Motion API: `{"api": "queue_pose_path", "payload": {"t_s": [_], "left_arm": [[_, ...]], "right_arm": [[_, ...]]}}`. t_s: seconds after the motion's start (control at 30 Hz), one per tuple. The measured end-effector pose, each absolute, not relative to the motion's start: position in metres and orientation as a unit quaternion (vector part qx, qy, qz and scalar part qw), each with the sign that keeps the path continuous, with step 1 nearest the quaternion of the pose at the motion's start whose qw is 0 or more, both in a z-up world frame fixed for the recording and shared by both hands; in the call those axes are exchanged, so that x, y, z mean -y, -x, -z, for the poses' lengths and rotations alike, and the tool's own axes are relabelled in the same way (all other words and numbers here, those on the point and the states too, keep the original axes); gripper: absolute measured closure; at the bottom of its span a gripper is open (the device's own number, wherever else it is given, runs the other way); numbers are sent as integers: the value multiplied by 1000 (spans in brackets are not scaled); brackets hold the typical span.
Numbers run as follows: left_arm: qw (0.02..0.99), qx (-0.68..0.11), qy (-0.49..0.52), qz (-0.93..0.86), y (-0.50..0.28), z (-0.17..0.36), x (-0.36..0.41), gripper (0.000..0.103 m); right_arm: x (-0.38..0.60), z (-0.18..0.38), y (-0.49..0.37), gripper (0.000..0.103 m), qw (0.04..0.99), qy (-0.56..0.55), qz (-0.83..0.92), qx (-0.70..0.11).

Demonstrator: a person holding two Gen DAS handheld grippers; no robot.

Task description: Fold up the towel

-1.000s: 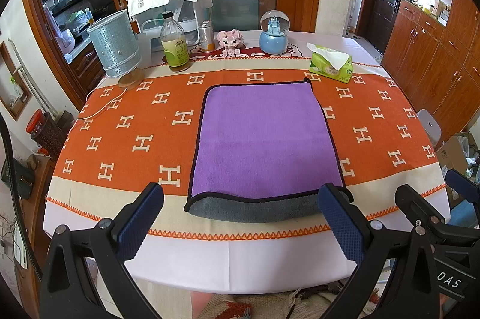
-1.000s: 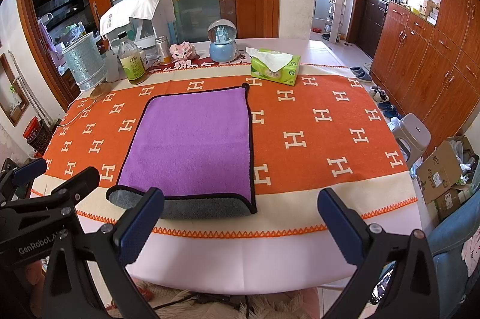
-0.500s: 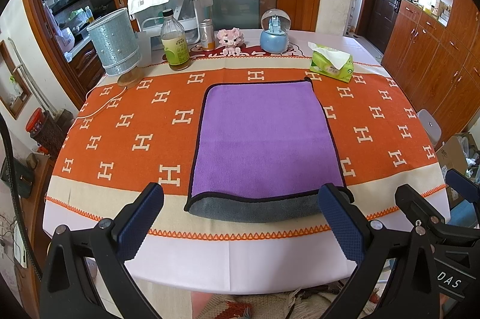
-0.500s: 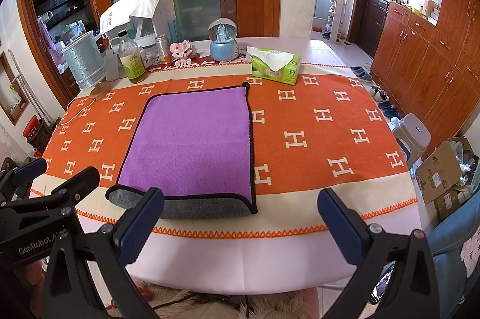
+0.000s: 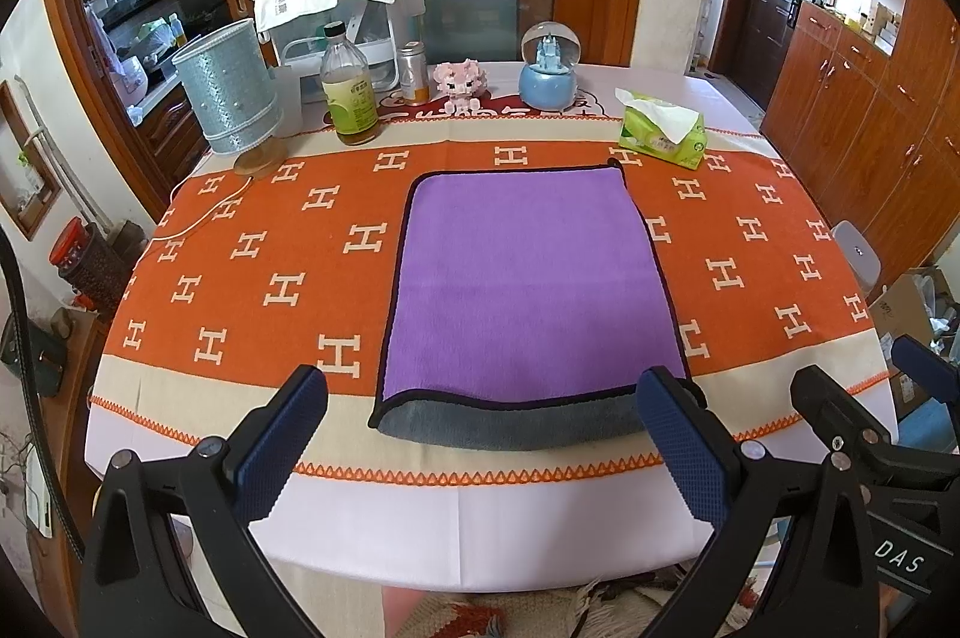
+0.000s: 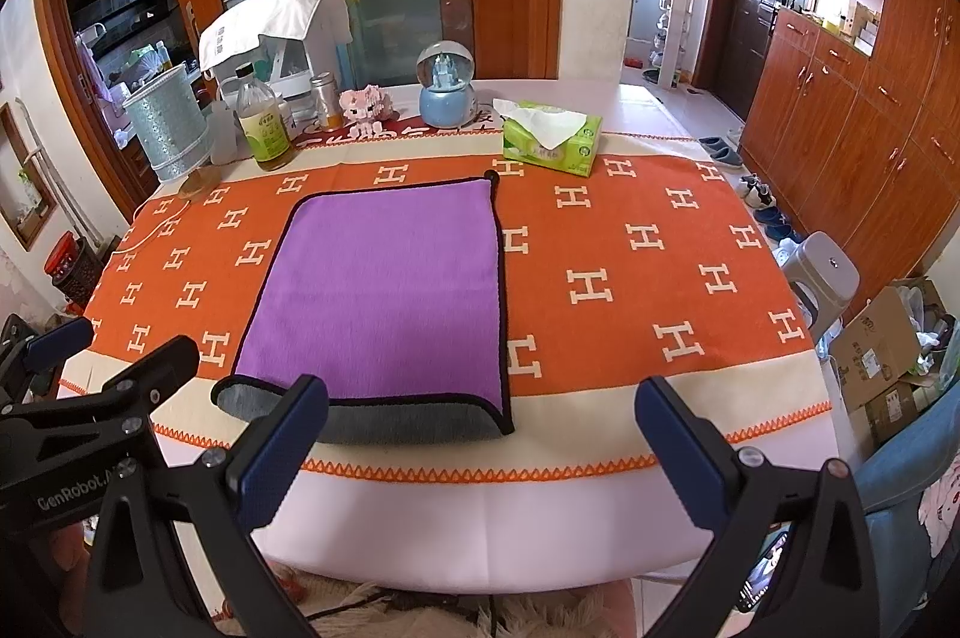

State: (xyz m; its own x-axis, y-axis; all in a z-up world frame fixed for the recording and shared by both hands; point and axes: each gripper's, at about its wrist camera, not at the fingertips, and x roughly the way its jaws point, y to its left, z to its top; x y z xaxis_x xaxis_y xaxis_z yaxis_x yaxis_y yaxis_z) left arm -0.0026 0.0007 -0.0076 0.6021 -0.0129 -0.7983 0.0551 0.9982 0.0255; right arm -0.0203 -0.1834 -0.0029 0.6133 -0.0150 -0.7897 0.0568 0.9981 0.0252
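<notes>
The purple towel (image 5: 528,278) lies flat in the middle of the desk (image 5: 480,524), on an orange cloth (image 5: 240,272) patterned with white H shapes. It is already folded once: the purple layer sits on top, and a strip of its grey underside shows along the near edge, toward the bottom of the frame.

In the left wrist view the left tool (image 5: 480,440) hovers at the lower centre of the frame, its jaws spread wide and holding nothing. The near grey edge of the towel sits just above and between its two blue pads (image 5: 282,434), apart from both. The right tool pokes in at the lower right of that frame.

In the right wrist view the right tool (image 6: 480,443) is likewise spread wide and empty at the lower centre. The towel (image 6: 384,290) lies up and to the left of it, with the towel's near right corner between the fingers and the left finger overlapping the grey edge in the picture; whether they touch cannot be told.

Along the far side of the desk stand a bottle (image 5: 349,89), a snow globe (image 5: 549,68) and a green tissue pack (image 5: 660,134).
</notes>
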Motion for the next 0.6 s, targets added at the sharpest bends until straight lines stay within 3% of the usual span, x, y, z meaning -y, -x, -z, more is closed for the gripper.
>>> {"api": "queue_pose_path", "payload": {"t_s": [0.6], "left_arm": [[897, -440, -18, 39, -25, 10, -13, 1]], "right_arm": [[189, 2, 6, 1, 901, -10, 28, -432]]}}
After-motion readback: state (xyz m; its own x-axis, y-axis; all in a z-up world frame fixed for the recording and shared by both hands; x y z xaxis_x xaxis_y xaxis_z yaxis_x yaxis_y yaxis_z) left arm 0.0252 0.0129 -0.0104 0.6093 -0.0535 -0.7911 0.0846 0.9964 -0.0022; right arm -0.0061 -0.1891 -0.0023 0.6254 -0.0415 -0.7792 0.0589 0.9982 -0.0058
